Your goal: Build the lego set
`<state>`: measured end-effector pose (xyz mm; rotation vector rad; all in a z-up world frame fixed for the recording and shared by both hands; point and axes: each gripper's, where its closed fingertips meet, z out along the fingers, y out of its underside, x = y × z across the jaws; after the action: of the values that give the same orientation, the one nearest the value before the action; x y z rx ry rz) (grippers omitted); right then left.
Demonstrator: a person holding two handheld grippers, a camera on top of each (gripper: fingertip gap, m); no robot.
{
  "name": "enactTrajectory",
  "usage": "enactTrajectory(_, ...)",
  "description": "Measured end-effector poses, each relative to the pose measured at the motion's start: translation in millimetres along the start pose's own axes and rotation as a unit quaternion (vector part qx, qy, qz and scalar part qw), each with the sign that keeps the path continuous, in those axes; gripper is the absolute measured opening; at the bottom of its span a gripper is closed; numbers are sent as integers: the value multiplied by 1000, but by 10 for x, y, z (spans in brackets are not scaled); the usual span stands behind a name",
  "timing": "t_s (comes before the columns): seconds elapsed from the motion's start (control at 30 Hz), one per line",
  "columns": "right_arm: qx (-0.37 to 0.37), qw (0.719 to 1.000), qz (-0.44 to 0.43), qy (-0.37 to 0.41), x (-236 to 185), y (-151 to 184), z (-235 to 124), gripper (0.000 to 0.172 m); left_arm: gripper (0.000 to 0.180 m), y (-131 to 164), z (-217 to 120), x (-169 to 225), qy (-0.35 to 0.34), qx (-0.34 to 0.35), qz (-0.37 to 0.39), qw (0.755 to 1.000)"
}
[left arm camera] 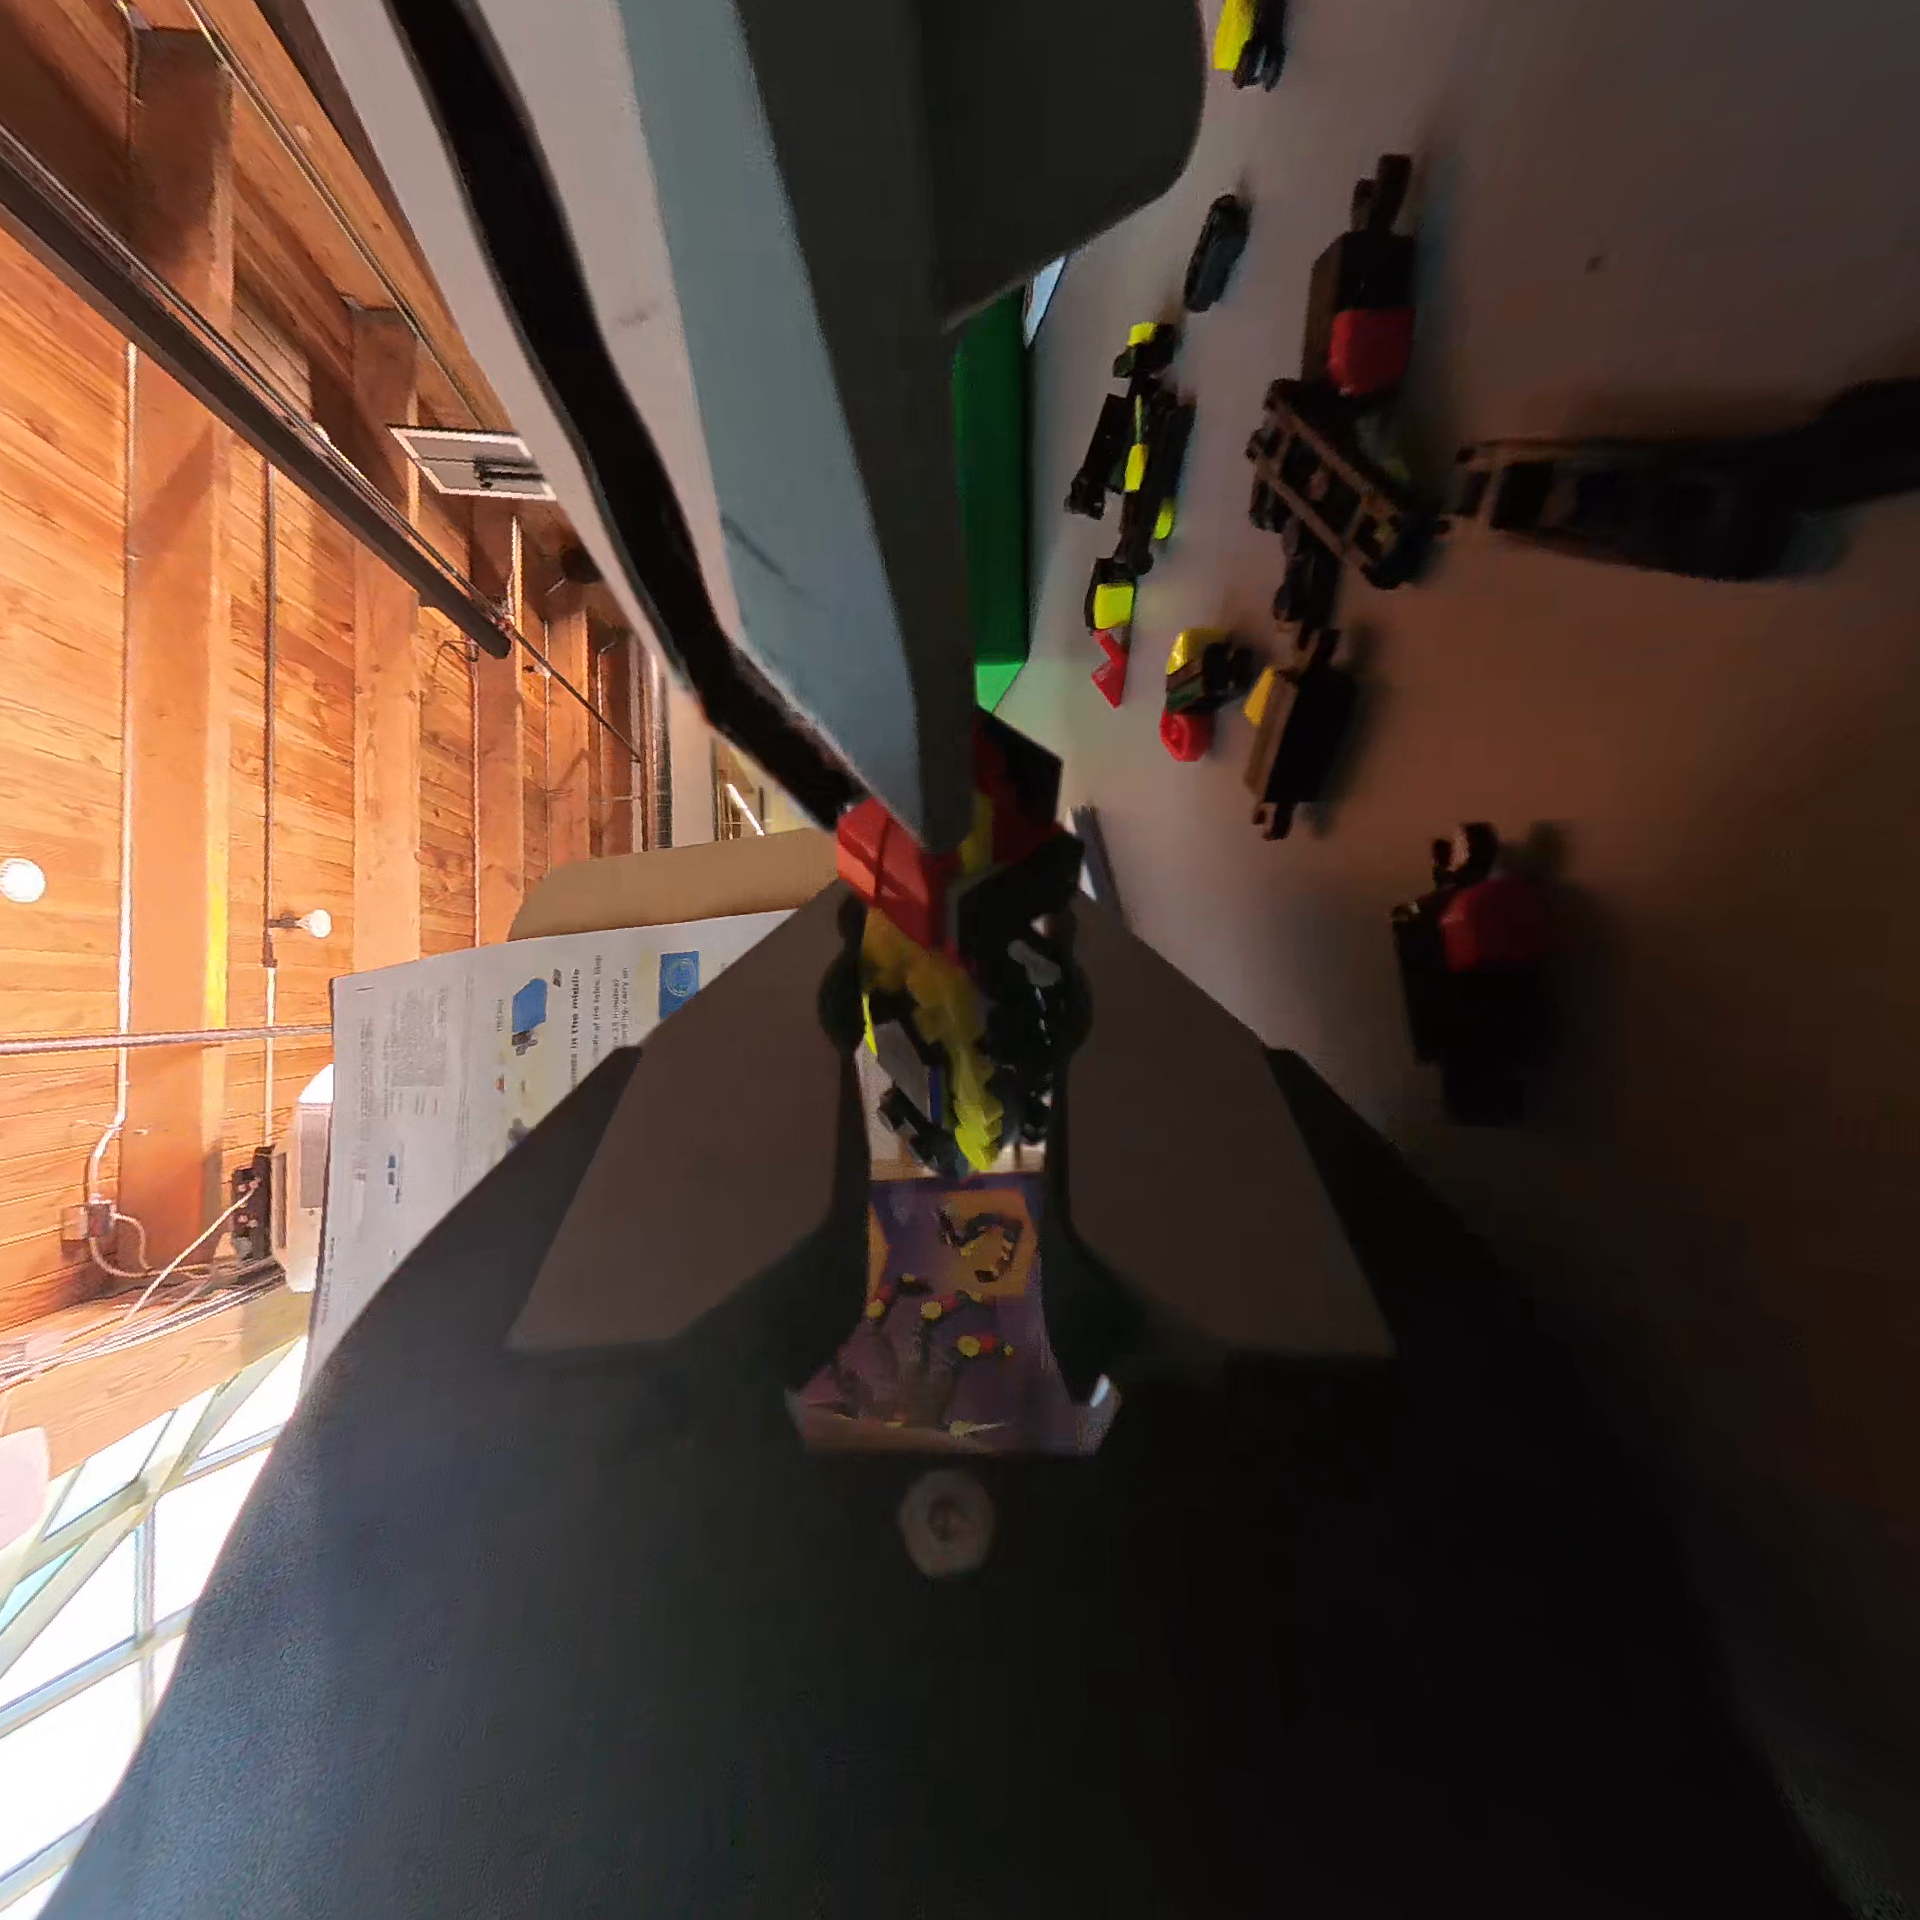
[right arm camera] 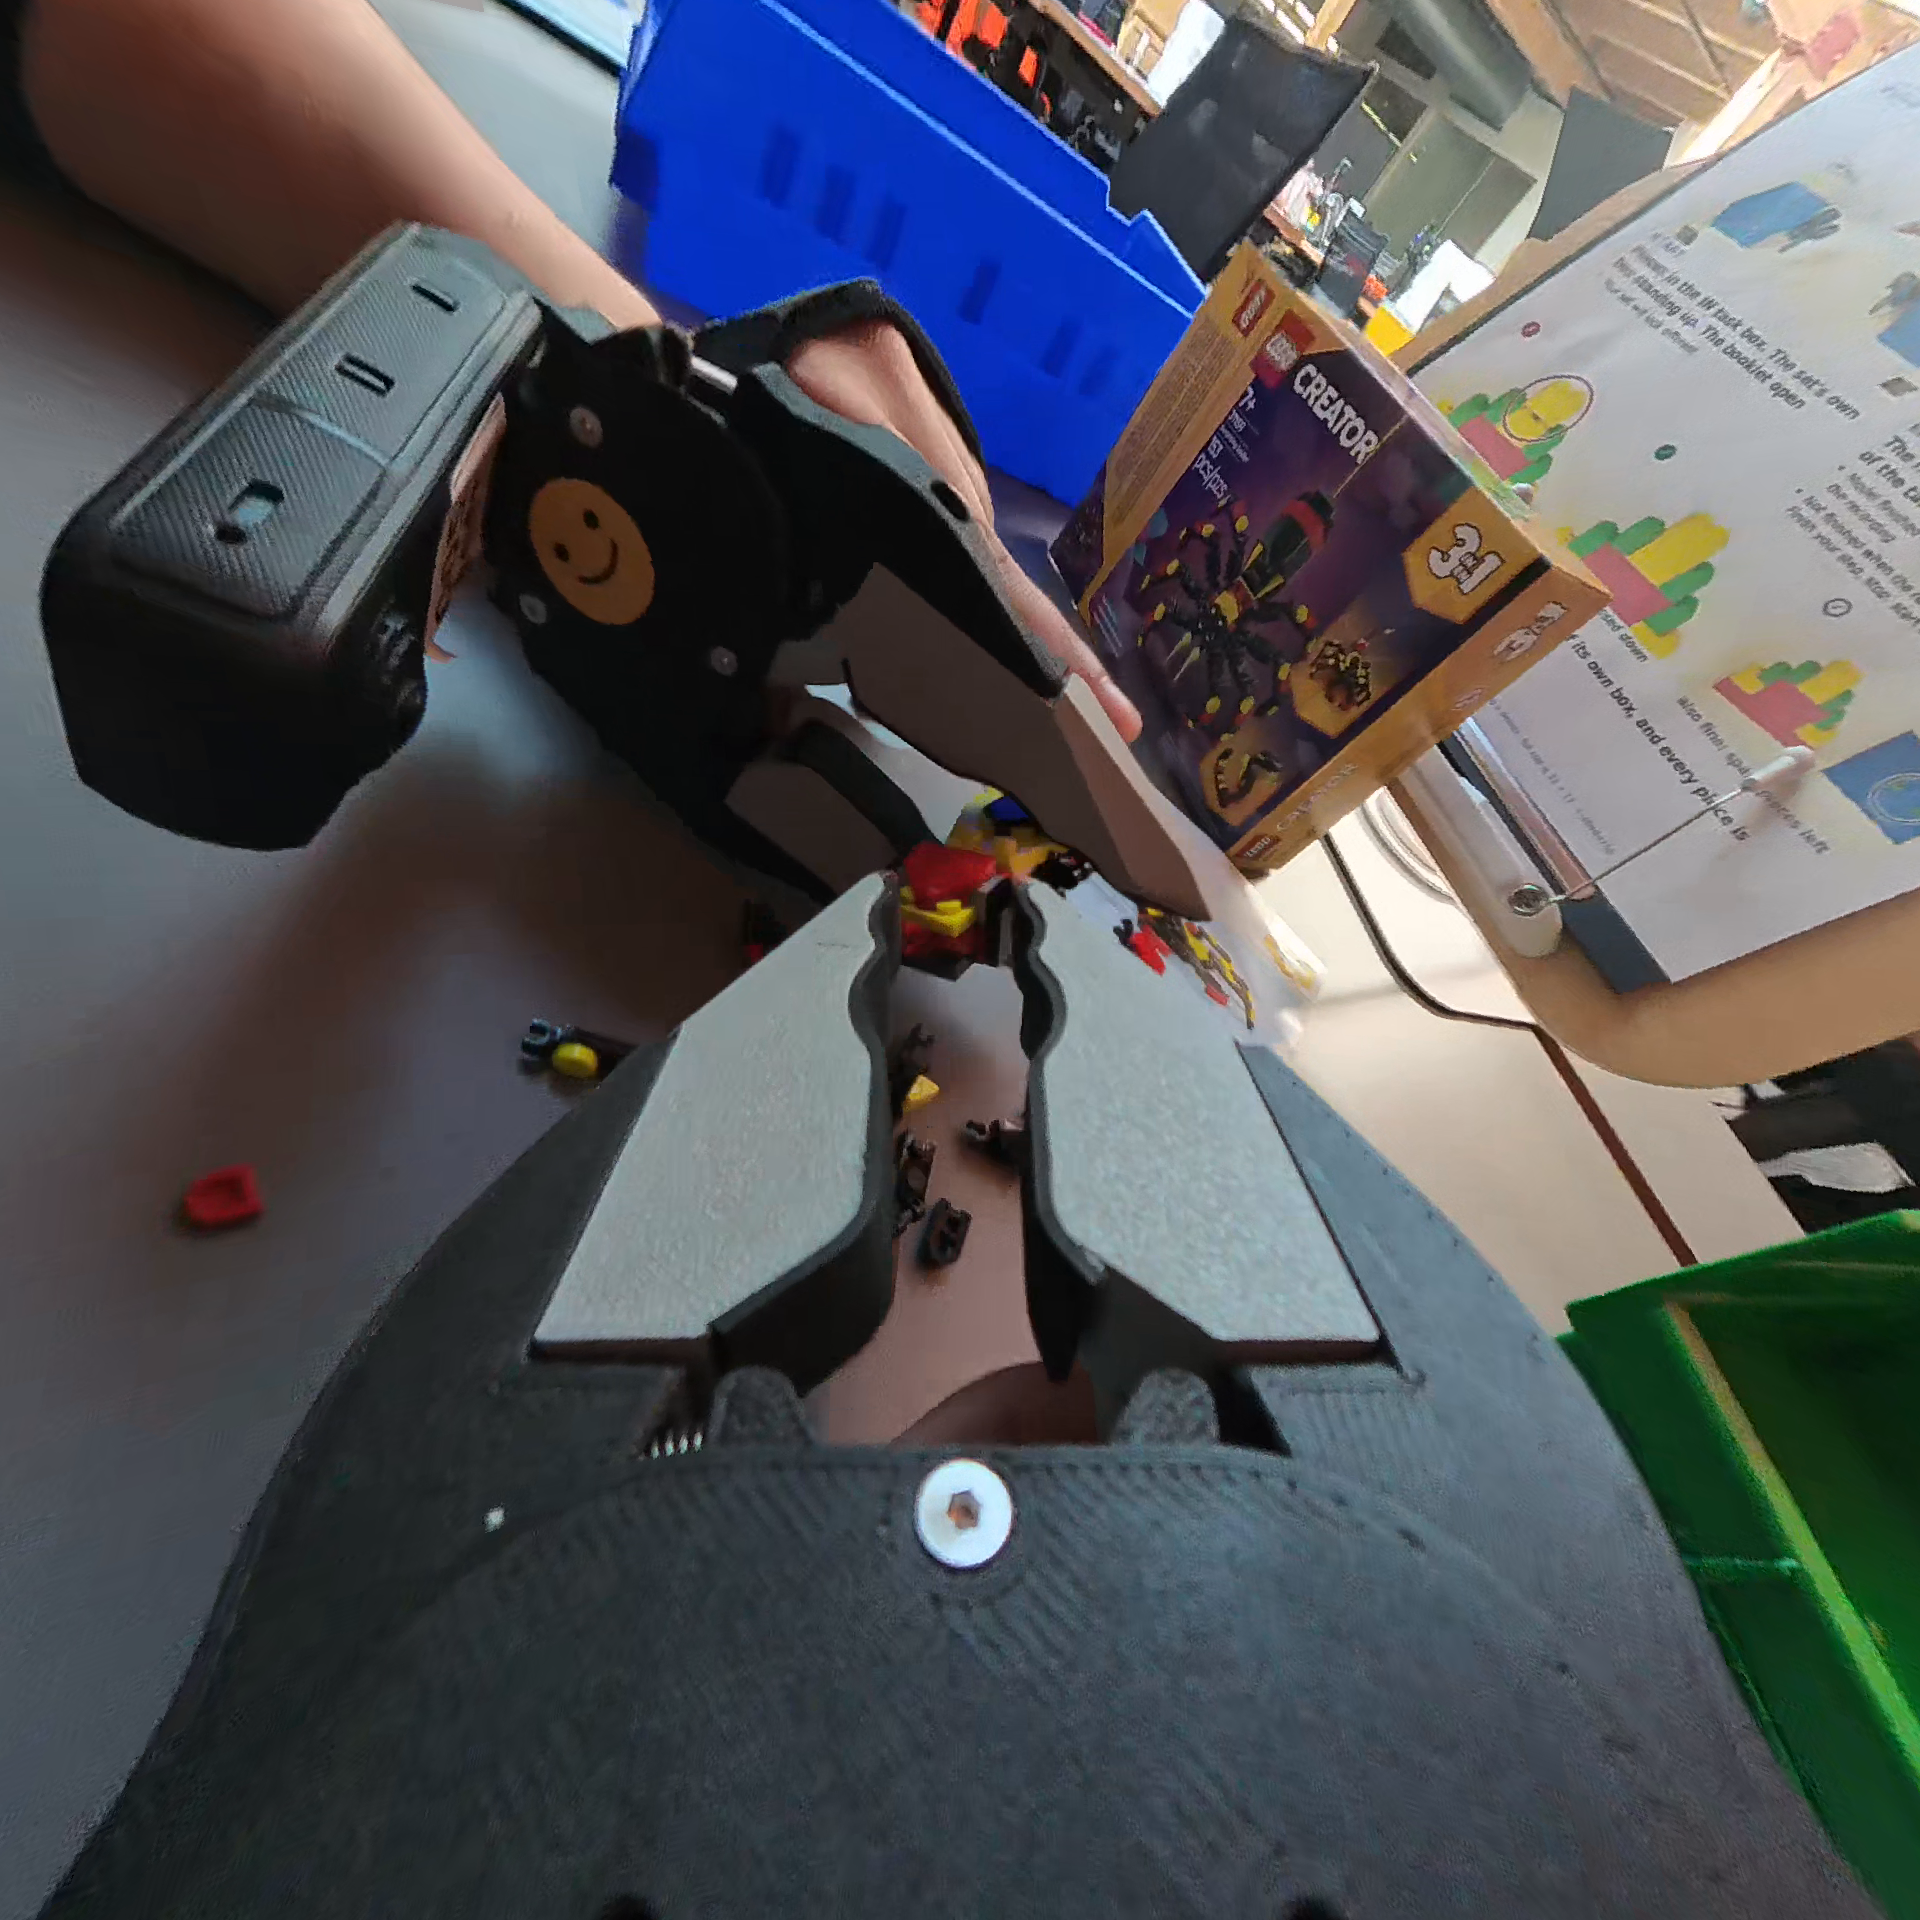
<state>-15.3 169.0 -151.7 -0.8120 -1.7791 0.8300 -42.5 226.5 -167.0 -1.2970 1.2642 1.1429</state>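
Observation:
My left gripper is shut on a black and yellow brick model, held above the table. The model's red and yellow end sticks out past my fingertips. The right gripper's finger comes down from above onto that end. In the right wrist view, my right gripper is shut on the same model's red, yellow and black end. The left gripper's finger, held by a hand, grips the model from the far side.
Loose black, yellow and red brick pieces lie on the grey table, along with a red piece and small dark pieces. A green bin, a blue bin, the set's box and an instruction board stand around. About 6 centimetres separates my left fingertips from my right.

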Motion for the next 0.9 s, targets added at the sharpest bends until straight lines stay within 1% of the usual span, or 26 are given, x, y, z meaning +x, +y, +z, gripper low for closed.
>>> enactTrajectory(0.07, -20, 1000, 1, 15, 33, 63, -5, 17, 30, 8, -4, 3, -3, 6, -4, 1000)
enactTrajectory(0.13, -33, 999, 4, 28, 94, 99, -27, 17, 33, 14, -30, -69, -20, 17, -9, 1000)
enactTrajectory(0.23, -8, 1000, 21, 22, 112, 47, -53, 15, 30, -10, -62, -81, -15, 28, -27, 999)
enactTrajectory(0.3, -24, 999, 25, 22, 119, 109, -39, 10, 29, 5, -50, -46, -8, 22, -23, 999)
enactTrajectory(0.43, -31, 999, -18, 24, 78, 122, -34, 15, 29, -7, -37, 35, 12, 26, -17, 999)
enactTrajectory(0.5, -22, 999, -34, -8, -30, 86, -58, 16, 29, -63, -64, 56, 18, 46, -13, 999)
enactTrajectory(0.53, -15, 999, -32, -30, -83, 63, -83, 13, 29, -120, -94, 94, 29, 68, -12, 997)
enactTrajectory(0.6, 20, 996, 6, -87, -204, -54, -149, 11, 29, -294, -204, 163, 48, 141, -18, 989)
enactTrajectory(0.63, 38, 992, 32, -116, -252, -119, -182, 10, 29, -356, -252, 175, 51, 166, -19, 985)
enactTrajectory(0.67, 46, 988, 53, -140, -288, -156, -201, 11, 28, -398, -283, 167, 48, 181, -17, 982)
enactTrajectory(0.73, 35, 980, 54, -190, -406, -125, -219, 11, 29, -452, -305, 117, 30, 190, -7, 981)
enactTrajectory(0.83, 35, 982, 20, -186, -411, -68, -190, 13, 28, -515, -340, 139, 33, 205, -4, 978)
enactTrajectory(0.9, 41, 979, 21, -199, -423, -81, -204, 15, 28, -534, -357, 144, 35, 213, -4, 976)
